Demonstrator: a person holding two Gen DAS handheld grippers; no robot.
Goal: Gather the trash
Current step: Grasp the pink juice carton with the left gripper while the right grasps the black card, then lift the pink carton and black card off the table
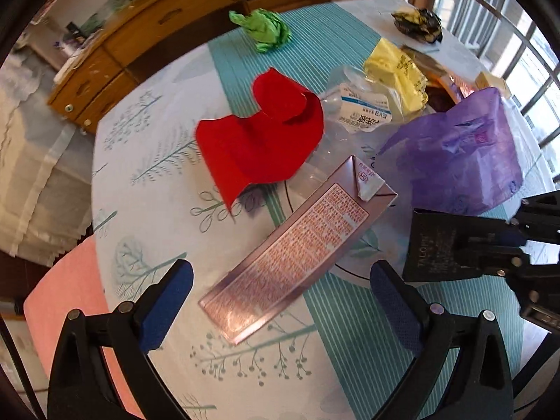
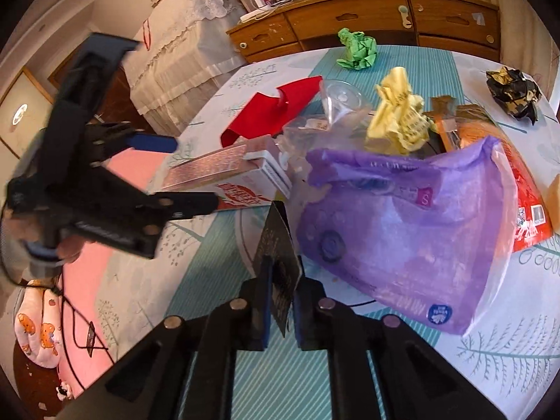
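The left gripper (image 1: 281, 306) stands wide, its blue pads on either side of the near end of a pink carton (image 1: 297, 248) that lies flat on the desk (image 1: 147, 182), neither pad touching it. The right gripper (image 2: 280, 309) is closed narrow on a black card (image 2: 278, 262), held on edge above the teal stripe of the cloth. Just beyond the card a purple bag (image 2: 402, 231) lies slumped on its side, mouth toward the pile behind it; what it holds cannot be told through the plastic. The carton's far end rests against a crushed clear bottle (image 1: 353, 105), and a curled red sheet (image 1: 259, 140) sits to the carton's left, partly over the bottle. Behind the bag are a crumpled yellow wrapper (image 2: 399, 119), a brown wrapper and a flat red packet (image 2: 525, 189) that the bag partly covers. Farther off, well apart from the pile, lie a green wad (image 2: 357, 50) near the desk's far edge and a black-and-gold wad (image 2: 514, 92) to the right. A wooden sideboard (image 2: 350, 17) stands beyond the desk, and a pink seat (image 1: 66, 297) lies below its left edge.
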